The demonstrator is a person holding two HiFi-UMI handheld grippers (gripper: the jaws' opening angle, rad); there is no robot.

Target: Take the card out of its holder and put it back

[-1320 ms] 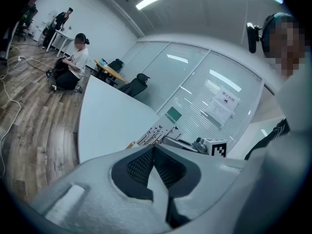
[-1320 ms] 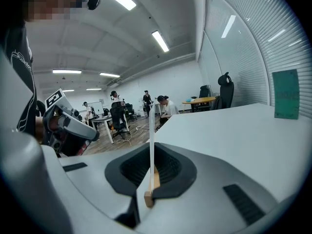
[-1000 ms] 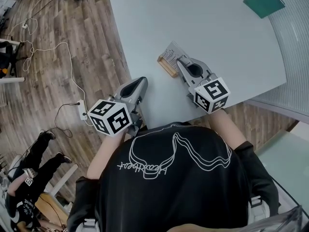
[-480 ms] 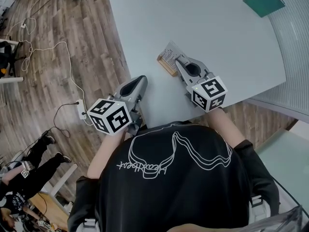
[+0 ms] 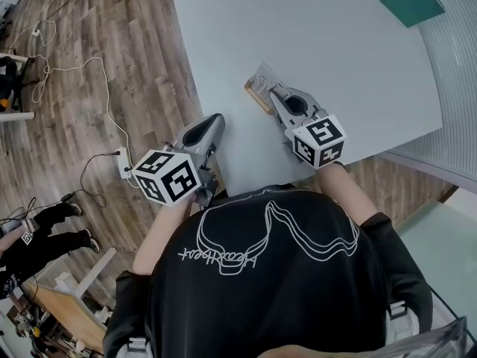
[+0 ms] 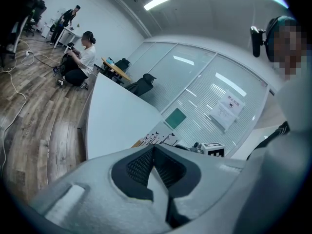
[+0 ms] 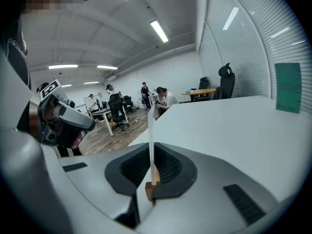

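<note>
A white printed card [image 5: 262, 76] stands upright in a small wooden holder [image 5: 258, 101] near the table's front edge. My right gripper [image 5: 273, 92] reaches it from the near side. In the right gripper view the card [image 7: 151, 140] shows edge-on between the pads, the holder [image 7: 152, 186] sits at their base, and the right gripper [image 7: 151, 155] is shut on the card. My left gripper [image 5: 215, 118] hovers at the table's left edge, apart from the card. Its jaws meet with nothing between them, so the left gripper [image 6: 154, 149] is shut.
The pale table [image 5: 320, 28] carries a green pad [image 5: 411, 0] at the far right corner. Wooden floor with cables [image 5: 97, 73] lies left of the table. A glass wall with blinds [image 7: 253, 38] runs along the table's right side. People sit at desks in the distance.
</note>
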